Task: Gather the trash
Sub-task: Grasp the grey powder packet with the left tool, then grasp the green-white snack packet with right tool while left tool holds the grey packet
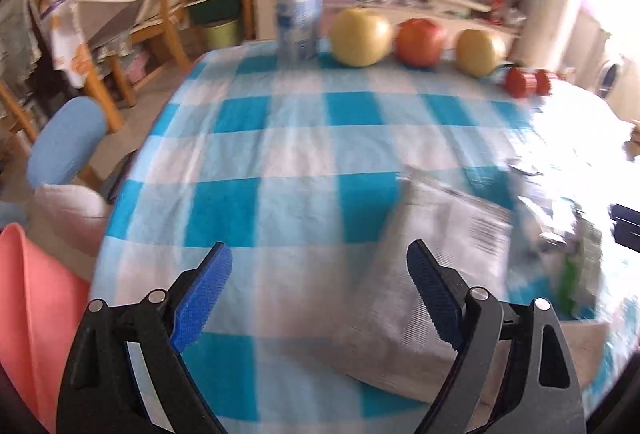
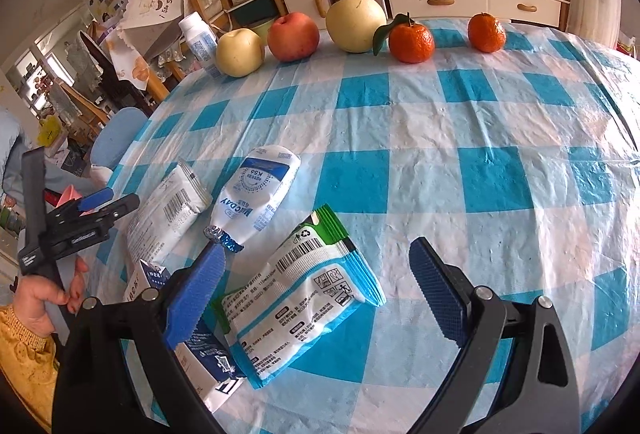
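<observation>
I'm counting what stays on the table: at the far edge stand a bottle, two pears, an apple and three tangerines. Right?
Not quite: there are two tangerines, not three. The right wrist view shows them at the far edge beside the bottle, the two pears and the apple.

Tablecloth (image 2: 460, 137) centre clear; fruit row (image 2: 356, 23) blocks far edge; wrappers (image 2: 304, 298) crowd near-left.
</observation>
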`<state>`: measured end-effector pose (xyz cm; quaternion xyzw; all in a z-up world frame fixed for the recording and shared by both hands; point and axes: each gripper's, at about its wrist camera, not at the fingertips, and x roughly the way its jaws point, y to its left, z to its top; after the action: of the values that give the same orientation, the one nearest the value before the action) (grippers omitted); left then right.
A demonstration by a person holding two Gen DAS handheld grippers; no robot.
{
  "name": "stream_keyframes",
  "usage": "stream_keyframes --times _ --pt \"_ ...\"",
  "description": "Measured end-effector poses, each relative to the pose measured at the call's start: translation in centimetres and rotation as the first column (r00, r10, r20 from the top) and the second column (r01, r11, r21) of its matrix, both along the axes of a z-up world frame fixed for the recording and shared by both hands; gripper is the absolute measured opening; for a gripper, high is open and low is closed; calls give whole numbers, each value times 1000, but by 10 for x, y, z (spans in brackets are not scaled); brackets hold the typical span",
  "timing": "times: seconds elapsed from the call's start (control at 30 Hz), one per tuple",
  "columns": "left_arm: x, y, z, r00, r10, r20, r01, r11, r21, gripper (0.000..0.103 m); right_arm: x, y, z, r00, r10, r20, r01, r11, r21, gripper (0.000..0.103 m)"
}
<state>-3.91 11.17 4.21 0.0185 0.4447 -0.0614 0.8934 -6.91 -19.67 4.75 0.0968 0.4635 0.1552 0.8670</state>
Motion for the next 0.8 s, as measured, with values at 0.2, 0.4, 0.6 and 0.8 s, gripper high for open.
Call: stream_keyframes --times 0.2,0.4,0.6,0.8 --pt "-17 -58 1 970 -244 -4 244 969 48 88 -5 -4 0 1000 -2 -3 2 1000 -8 94" --pt "-14 -72 -10 968 -251 -20 252 964 90 88 -12 8 -6 998 51 -40 -52 998 -30 94" --pt "0 -56 -24 980 -193 -49 194 981 8 88 -11 23 -21 990 88 -107 -95 994 -57 94" --pt "5 -58 -32 991 -124 -56 124 992 -12 90 -6 35 -23 993 82 -88 -87 995 -54 94"
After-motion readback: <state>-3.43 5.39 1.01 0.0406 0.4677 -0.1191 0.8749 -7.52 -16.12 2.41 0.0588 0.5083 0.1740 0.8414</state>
